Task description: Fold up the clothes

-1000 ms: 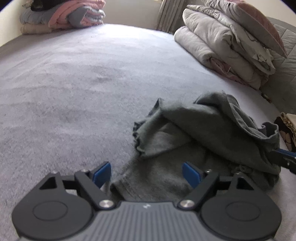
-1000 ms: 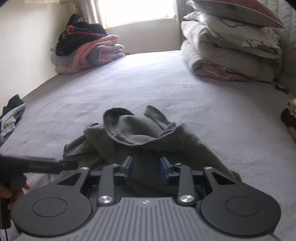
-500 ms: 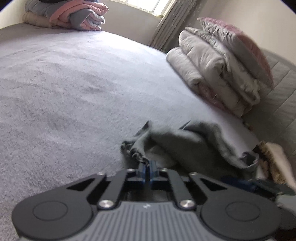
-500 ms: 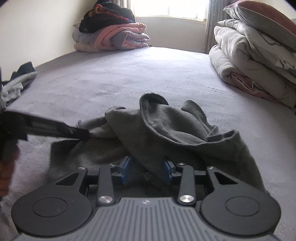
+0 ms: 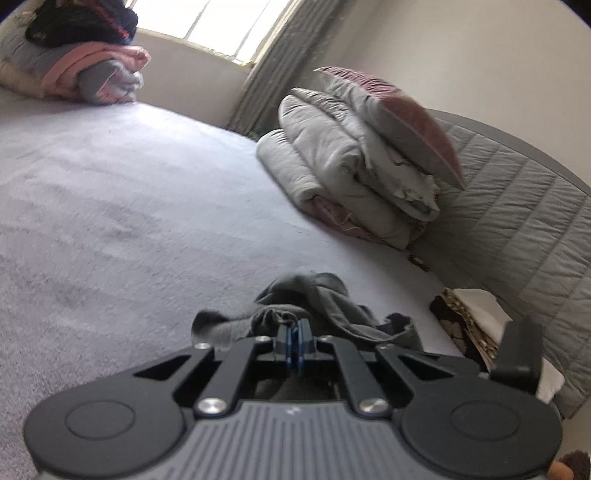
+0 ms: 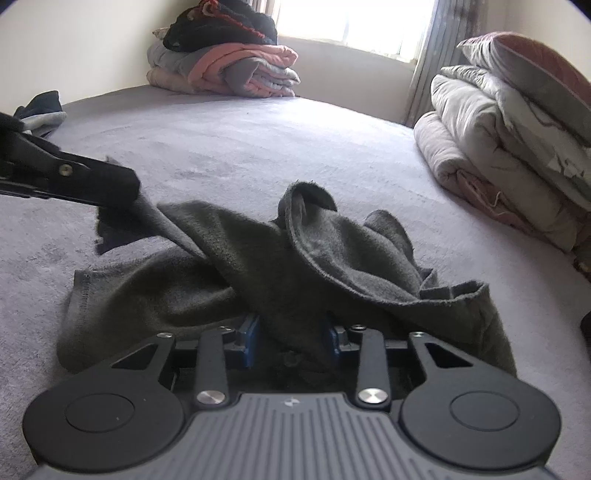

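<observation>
Left wrist view: left gripper point(image 5: 294, 341) has its blue pads pressed together on a bunched edge of the dark grey garment point(image 5: 317, 299), w/ fabric pinched between them. The garment hangs in a crumpled clump just ahead of the fingers, over the lilac bed point(image 5: 122, 206). Part of the right gripper point(image 5: 519, 350) shows as a black piece at far right, state not readable from here. Behind it: folded grey duvets w/ a pink-sided pillow point(image 5: 373, 147) stacked against the quilted headboard point(image 5: 517, 206). A stack of folded blankets point(image 5: 74, 70) sits at the far corner under the window point(image 5: 221, 22). A patterned item point(image 5: 465, 325) lies near the headboard, partly hidden.

Right wrist view: right gripper point(image 6: 291, 338) jaws have just been closing; they stand narrowly apart w/ a thick fold of the garment point(image 6: 288, 266) between the blue pads, which look to be pressing on it. The rest of the garment lies rumpled on the bed point(image 6: 258, 140), one flap standing up in the middle. The left gripper point(image 6: 110, 184) comes in from the left edge, lifting a corner of the cloth clear of the bed. Blanket stack point(image 6: 229, 62) at the back, duvet pile point(image 6: 509, 129) at right, some more clothes point(image 6: 40, 110) at the bed's left edge.
</observation>
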Demonstrator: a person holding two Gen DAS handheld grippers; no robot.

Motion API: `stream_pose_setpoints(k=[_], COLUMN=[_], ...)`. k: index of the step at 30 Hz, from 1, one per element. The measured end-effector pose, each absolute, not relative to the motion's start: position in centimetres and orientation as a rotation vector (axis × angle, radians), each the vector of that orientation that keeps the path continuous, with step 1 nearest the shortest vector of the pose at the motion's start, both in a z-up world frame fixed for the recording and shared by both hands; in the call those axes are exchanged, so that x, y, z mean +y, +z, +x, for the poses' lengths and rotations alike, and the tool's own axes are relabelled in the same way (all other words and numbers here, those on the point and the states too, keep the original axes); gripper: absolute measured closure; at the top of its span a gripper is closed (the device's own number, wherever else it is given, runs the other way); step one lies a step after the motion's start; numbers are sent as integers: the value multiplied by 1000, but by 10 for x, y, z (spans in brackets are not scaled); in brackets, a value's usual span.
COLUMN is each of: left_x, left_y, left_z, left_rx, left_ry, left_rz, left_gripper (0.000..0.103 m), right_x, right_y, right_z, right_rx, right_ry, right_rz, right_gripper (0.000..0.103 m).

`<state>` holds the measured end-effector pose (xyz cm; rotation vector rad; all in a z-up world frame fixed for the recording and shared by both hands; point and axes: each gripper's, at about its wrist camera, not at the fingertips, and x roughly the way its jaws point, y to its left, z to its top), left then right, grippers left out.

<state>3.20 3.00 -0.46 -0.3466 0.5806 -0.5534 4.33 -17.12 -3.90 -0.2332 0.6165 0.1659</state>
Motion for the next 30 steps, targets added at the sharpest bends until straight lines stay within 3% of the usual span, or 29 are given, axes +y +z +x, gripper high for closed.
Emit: stream_pose_setpoints(k=[1,6,20,30], left_x=[30,30,9,-23], left_y=[-3,2,2,-11], left_z=[30,16,-27,-61], left_rx=[577,559,532,595], left_ry=[-562,-605,-816,-976], left_rz=[-340,-296,-224,-145], left_gripper=[100,100,100,100], right_x=[-173,-186,-219,-254], right_y=[-38,-27,8,3], right_z=[43,38,13,-11], right_rx=[614,592,509,545], right_ry=[157,135,72,1], right_rz=[-231,-184,-115,-102], right_gripper=[86,93,94,101])
